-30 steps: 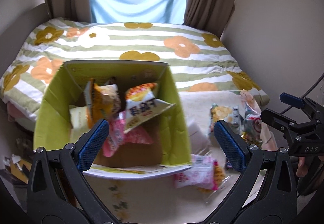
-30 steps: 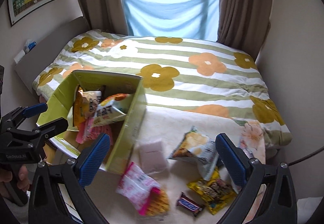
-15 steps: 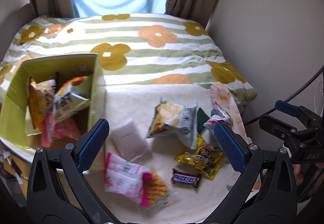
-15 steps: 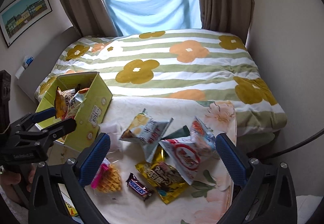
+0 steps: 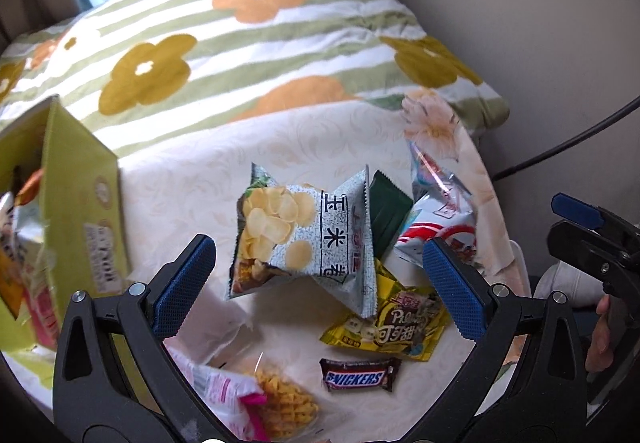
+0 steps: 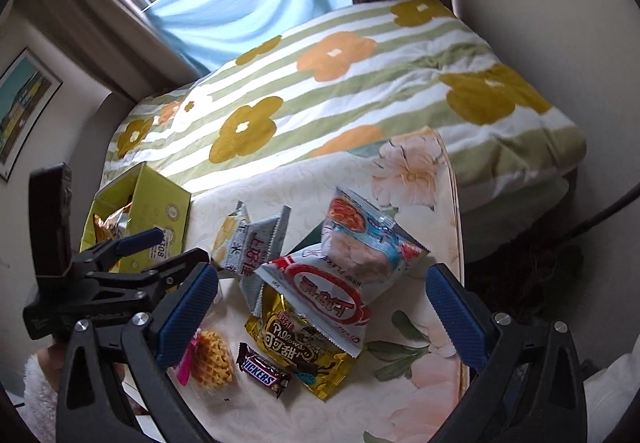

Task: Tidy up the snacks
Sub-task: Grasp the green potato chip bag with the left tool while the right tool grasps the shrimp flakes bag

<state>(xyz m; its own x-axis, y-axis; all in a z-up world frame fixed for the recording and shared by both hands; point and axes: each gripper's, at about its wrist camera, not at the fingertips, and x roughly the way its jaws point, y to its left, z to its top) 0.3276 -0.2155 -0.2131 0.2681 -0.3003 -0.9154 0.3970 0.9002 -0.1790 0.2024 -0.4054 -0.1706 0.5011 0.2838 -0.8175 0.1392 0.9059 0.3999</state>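
A pile of snacks lies on a cream floral tablecloth [image 5: 192, 179]. A grey-blue chip bag [image 5: 304, 239] sits between my open left gripper's [image 5: 320, 287] fingers, a little beyond them. A yellow Pillows bag [image 5: 388, 323], a Snickers bar [image 5: 358, 375] and a waffle pack [image 5: 256, 407] lie nearer. My right gripper [image 6: 320, 307] is open and empty above a red-and-white shrimp flakes bag [image 6: 336, 295]; the Snickers bar [image 6: 262, 369] lies below it. A green box [image 5: 72, 211] with several snacks inside stands at the left.
A bed with a flowered striped quilt [image 6: 360, 75] lies beyond the table. A wall [image 5: 520, 23] is at the right, with a black cable [image 5: 560, 147] across it. The table's right edge [image 6: 456, 211] drops off beside the bed.
Both grippers have swung right from the green box and come closer to the snack pile. Both stay open and empty.
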